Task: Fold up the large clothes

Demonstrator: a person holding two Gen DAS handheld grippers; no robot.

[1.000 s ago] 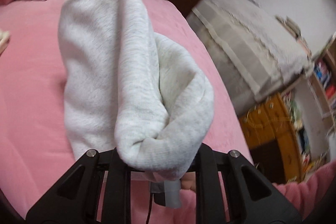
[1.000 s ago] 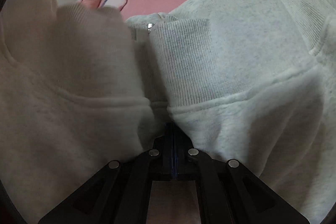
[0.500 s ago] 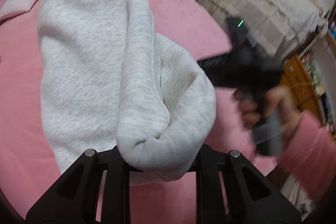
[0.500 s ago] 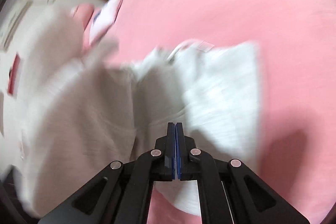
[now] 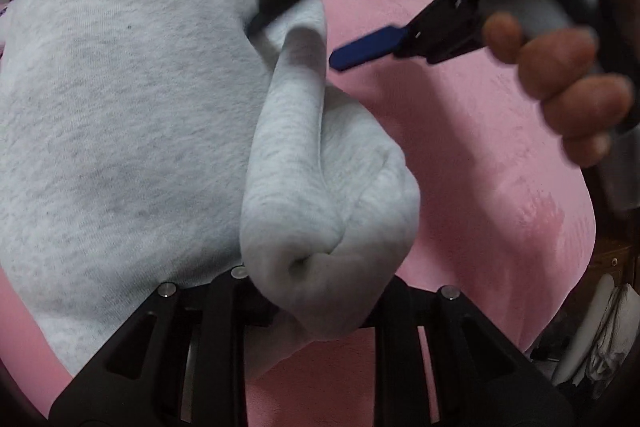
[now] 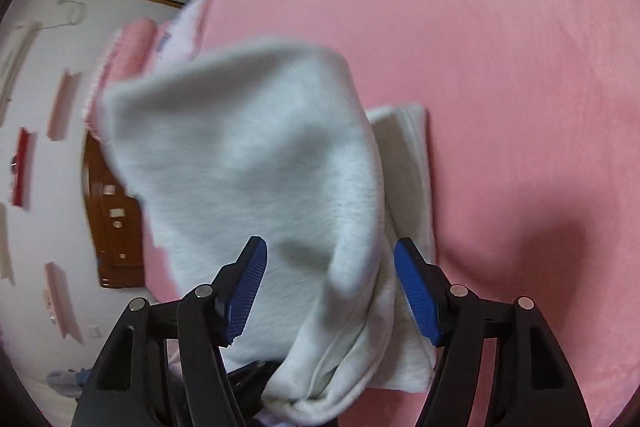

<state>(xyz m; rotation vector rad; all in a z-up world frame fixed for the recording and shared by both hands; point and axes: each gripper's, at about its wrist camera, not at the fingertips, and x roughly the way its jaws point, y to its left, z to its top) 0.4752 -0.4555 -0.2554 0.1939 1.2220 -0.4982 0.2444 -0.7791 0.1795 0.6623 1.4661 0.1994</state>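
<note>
Right tongs now spread, opening, off the sweater hanging between them, left tongs pinching its bunched fold, pink bed beyond.

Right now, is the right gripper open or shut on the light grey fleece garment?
Opening: right gripper blue pads stand apart, light grey fleece garment between, unpinched.

Your left gripper is matt black plastic with small shiny metal pins, clamped on the sweatshirt, a soft heather-grey fleece knit, slightly fuzzy. Beneath it the bed shows pink plush cloth with a brushed nap. Your right gripper carries ribbed blue rubbery pads, opening around the cloth. Left of it, a door looks like glossy brown wood.
</note>
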